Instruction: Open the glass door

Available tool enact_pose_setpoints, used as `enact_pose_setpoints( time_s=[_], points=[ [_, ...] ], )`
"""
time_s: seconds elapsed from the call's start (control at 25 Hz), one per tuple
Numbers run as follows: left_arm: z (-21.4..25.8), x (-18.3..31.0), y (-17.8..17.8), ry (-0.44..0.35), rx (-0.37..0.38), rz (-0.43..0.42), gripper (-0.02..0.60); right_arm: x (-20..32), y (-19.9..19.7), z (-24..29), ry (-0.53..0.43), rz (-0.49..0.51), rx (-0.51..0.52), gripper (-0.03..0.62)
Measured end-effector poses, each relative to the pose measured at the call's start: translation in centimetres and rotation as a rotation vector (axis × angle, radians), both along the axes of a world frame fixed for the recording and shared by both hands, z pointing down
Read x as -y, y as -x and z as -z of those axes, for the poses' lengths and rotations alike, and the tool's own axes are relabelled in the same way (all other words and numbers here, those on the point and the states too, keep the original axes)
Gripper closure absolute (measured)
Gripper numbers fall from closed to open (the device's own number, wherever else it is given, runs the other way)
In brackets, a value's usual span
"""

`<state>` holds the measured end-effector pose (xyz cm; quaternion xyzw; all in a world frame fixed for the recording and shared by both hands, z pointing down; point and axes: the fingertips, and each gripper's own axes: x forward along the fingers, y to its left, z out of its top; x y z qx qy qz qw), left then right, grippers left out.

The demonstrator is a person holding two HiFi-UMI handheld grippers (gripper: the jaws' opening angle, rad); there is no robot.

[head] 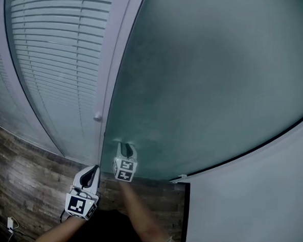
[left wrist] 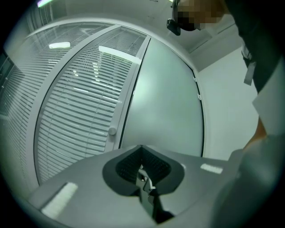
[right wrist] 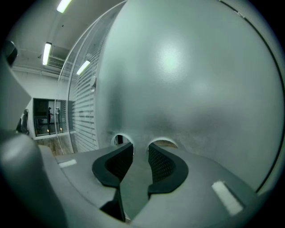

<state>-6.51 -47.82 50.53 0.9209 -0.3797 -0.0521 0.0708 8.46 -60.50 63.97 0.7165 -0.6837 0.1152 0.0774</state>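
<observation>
The frosted glass door (head: 210, 80) stands straight ahead; the right tool (head: 125, 148), jaws apart and empty, has its tips right at the pane; the left tool (head: 90, 174), jaws together, sits just short of it.

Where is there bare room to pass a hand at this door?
Free: the wood floor left of the left gripper, below the blinds. Crowded: the lower left edge of the glass door, where the open right gripper is at the glass and the shut left gripper sits just behind.
</observation>
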Motion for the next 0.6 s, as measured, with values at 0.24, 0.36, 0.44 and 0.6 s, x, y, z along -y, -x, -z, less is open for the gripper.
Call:
enact_pose_setpoints(
  time_s=[0.24,0.36,0.44,0.6],
  points=[
    [3.9,-0.1,0.9,0.006,-0.025,-0.031,0.581,-0.2,1.2,4.2,-0.015,0.014,-0.029,0.485],
    [4.6,-0.4,1.7,-0.003,-0.027,-0.028,0.581,-1.2,1.5,4.9,-0.014,0.006,-0.028,0.487],
    [4.6,-0.7,2.0,-0.007,-0.017,-0.033,0.581,-1.9,1.6,5.3,-0.017,-0.005,-0.027,0.487],
    [4.8,-1.7,2.4,-0.005,-0.012,-0.050,0.581,-3.9,2.2,5.8,-0.024,-0.011,-0.028,0.487]
  ],
)
